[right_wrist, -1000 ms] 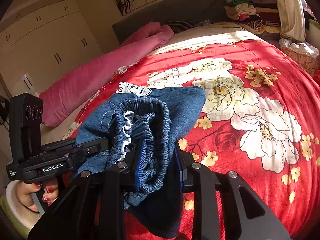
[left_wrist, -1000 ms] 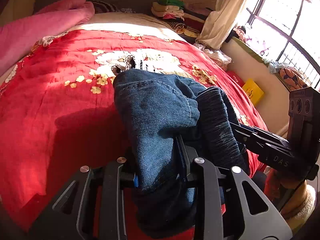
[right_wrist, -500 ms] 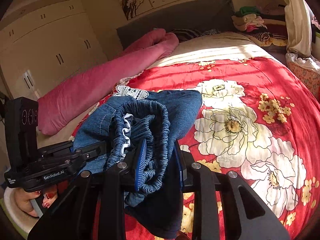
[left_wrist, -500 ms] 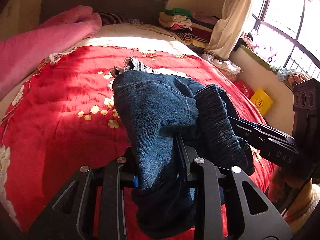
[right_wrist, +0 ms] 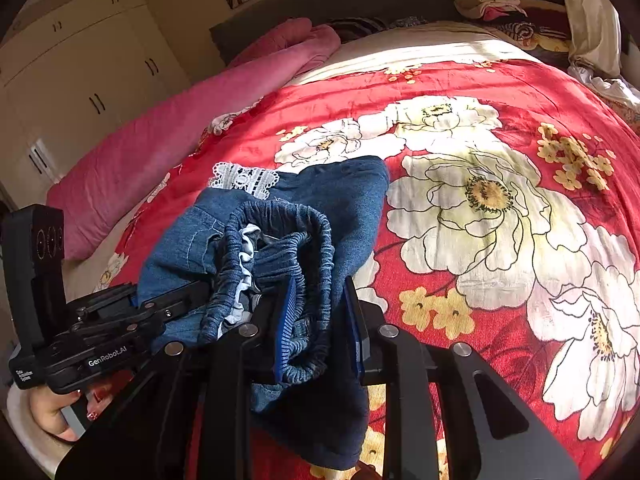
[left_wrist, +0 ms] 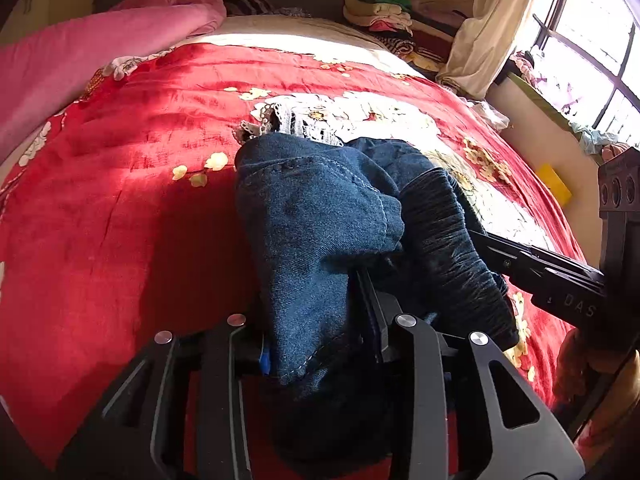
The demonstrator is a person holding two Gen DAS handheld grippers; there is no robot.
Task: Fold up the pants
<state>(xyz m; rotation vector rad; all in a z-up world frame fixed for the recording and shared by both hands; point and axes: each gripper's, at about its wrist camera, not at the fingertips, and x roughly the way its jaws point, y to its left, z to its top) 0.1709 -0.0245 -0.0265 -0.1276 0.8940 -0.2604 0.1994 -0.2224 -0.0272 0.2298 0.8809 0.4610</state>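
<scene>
Your left tongs [left_wrist: 320,320] are clamped on a thick fold of the denim pants [left_wrist: 316,232]; the cloth fills the gap between the two fingers and hangs below them toward 6 o'clock. In the right wrist view the same tool enters from 8 o'clock, gripped by your left hand [right_wrist: 56,412], its tips buried in the denim.

The pants are bunched in a heap raised off the red floral bedspread [left_wrist: 120,208], held between both tools. A white lace trim [right_wrist: 244,180] shows at the far edge of the heap, at 12 o'clock from the denim. The gathered elastic waistband [right_wrist: 304,240] loops across the middle of the bundle.

Your right tongs [right_wrist: 320,324] are closed on that waistband, which sits pinched between the blue ribbed pads [right_wrist: 286,324] with more denim draped below. In the left wrist view this tool reaches in from 3 o'clock.

A pink quilt [right_wrist: 168,136] lies along the bed's edge at 10 o'clock. Stacked folded clothes [right_wrist: 492,0] sit at 1 o'clock beyond the bed.
</scene>
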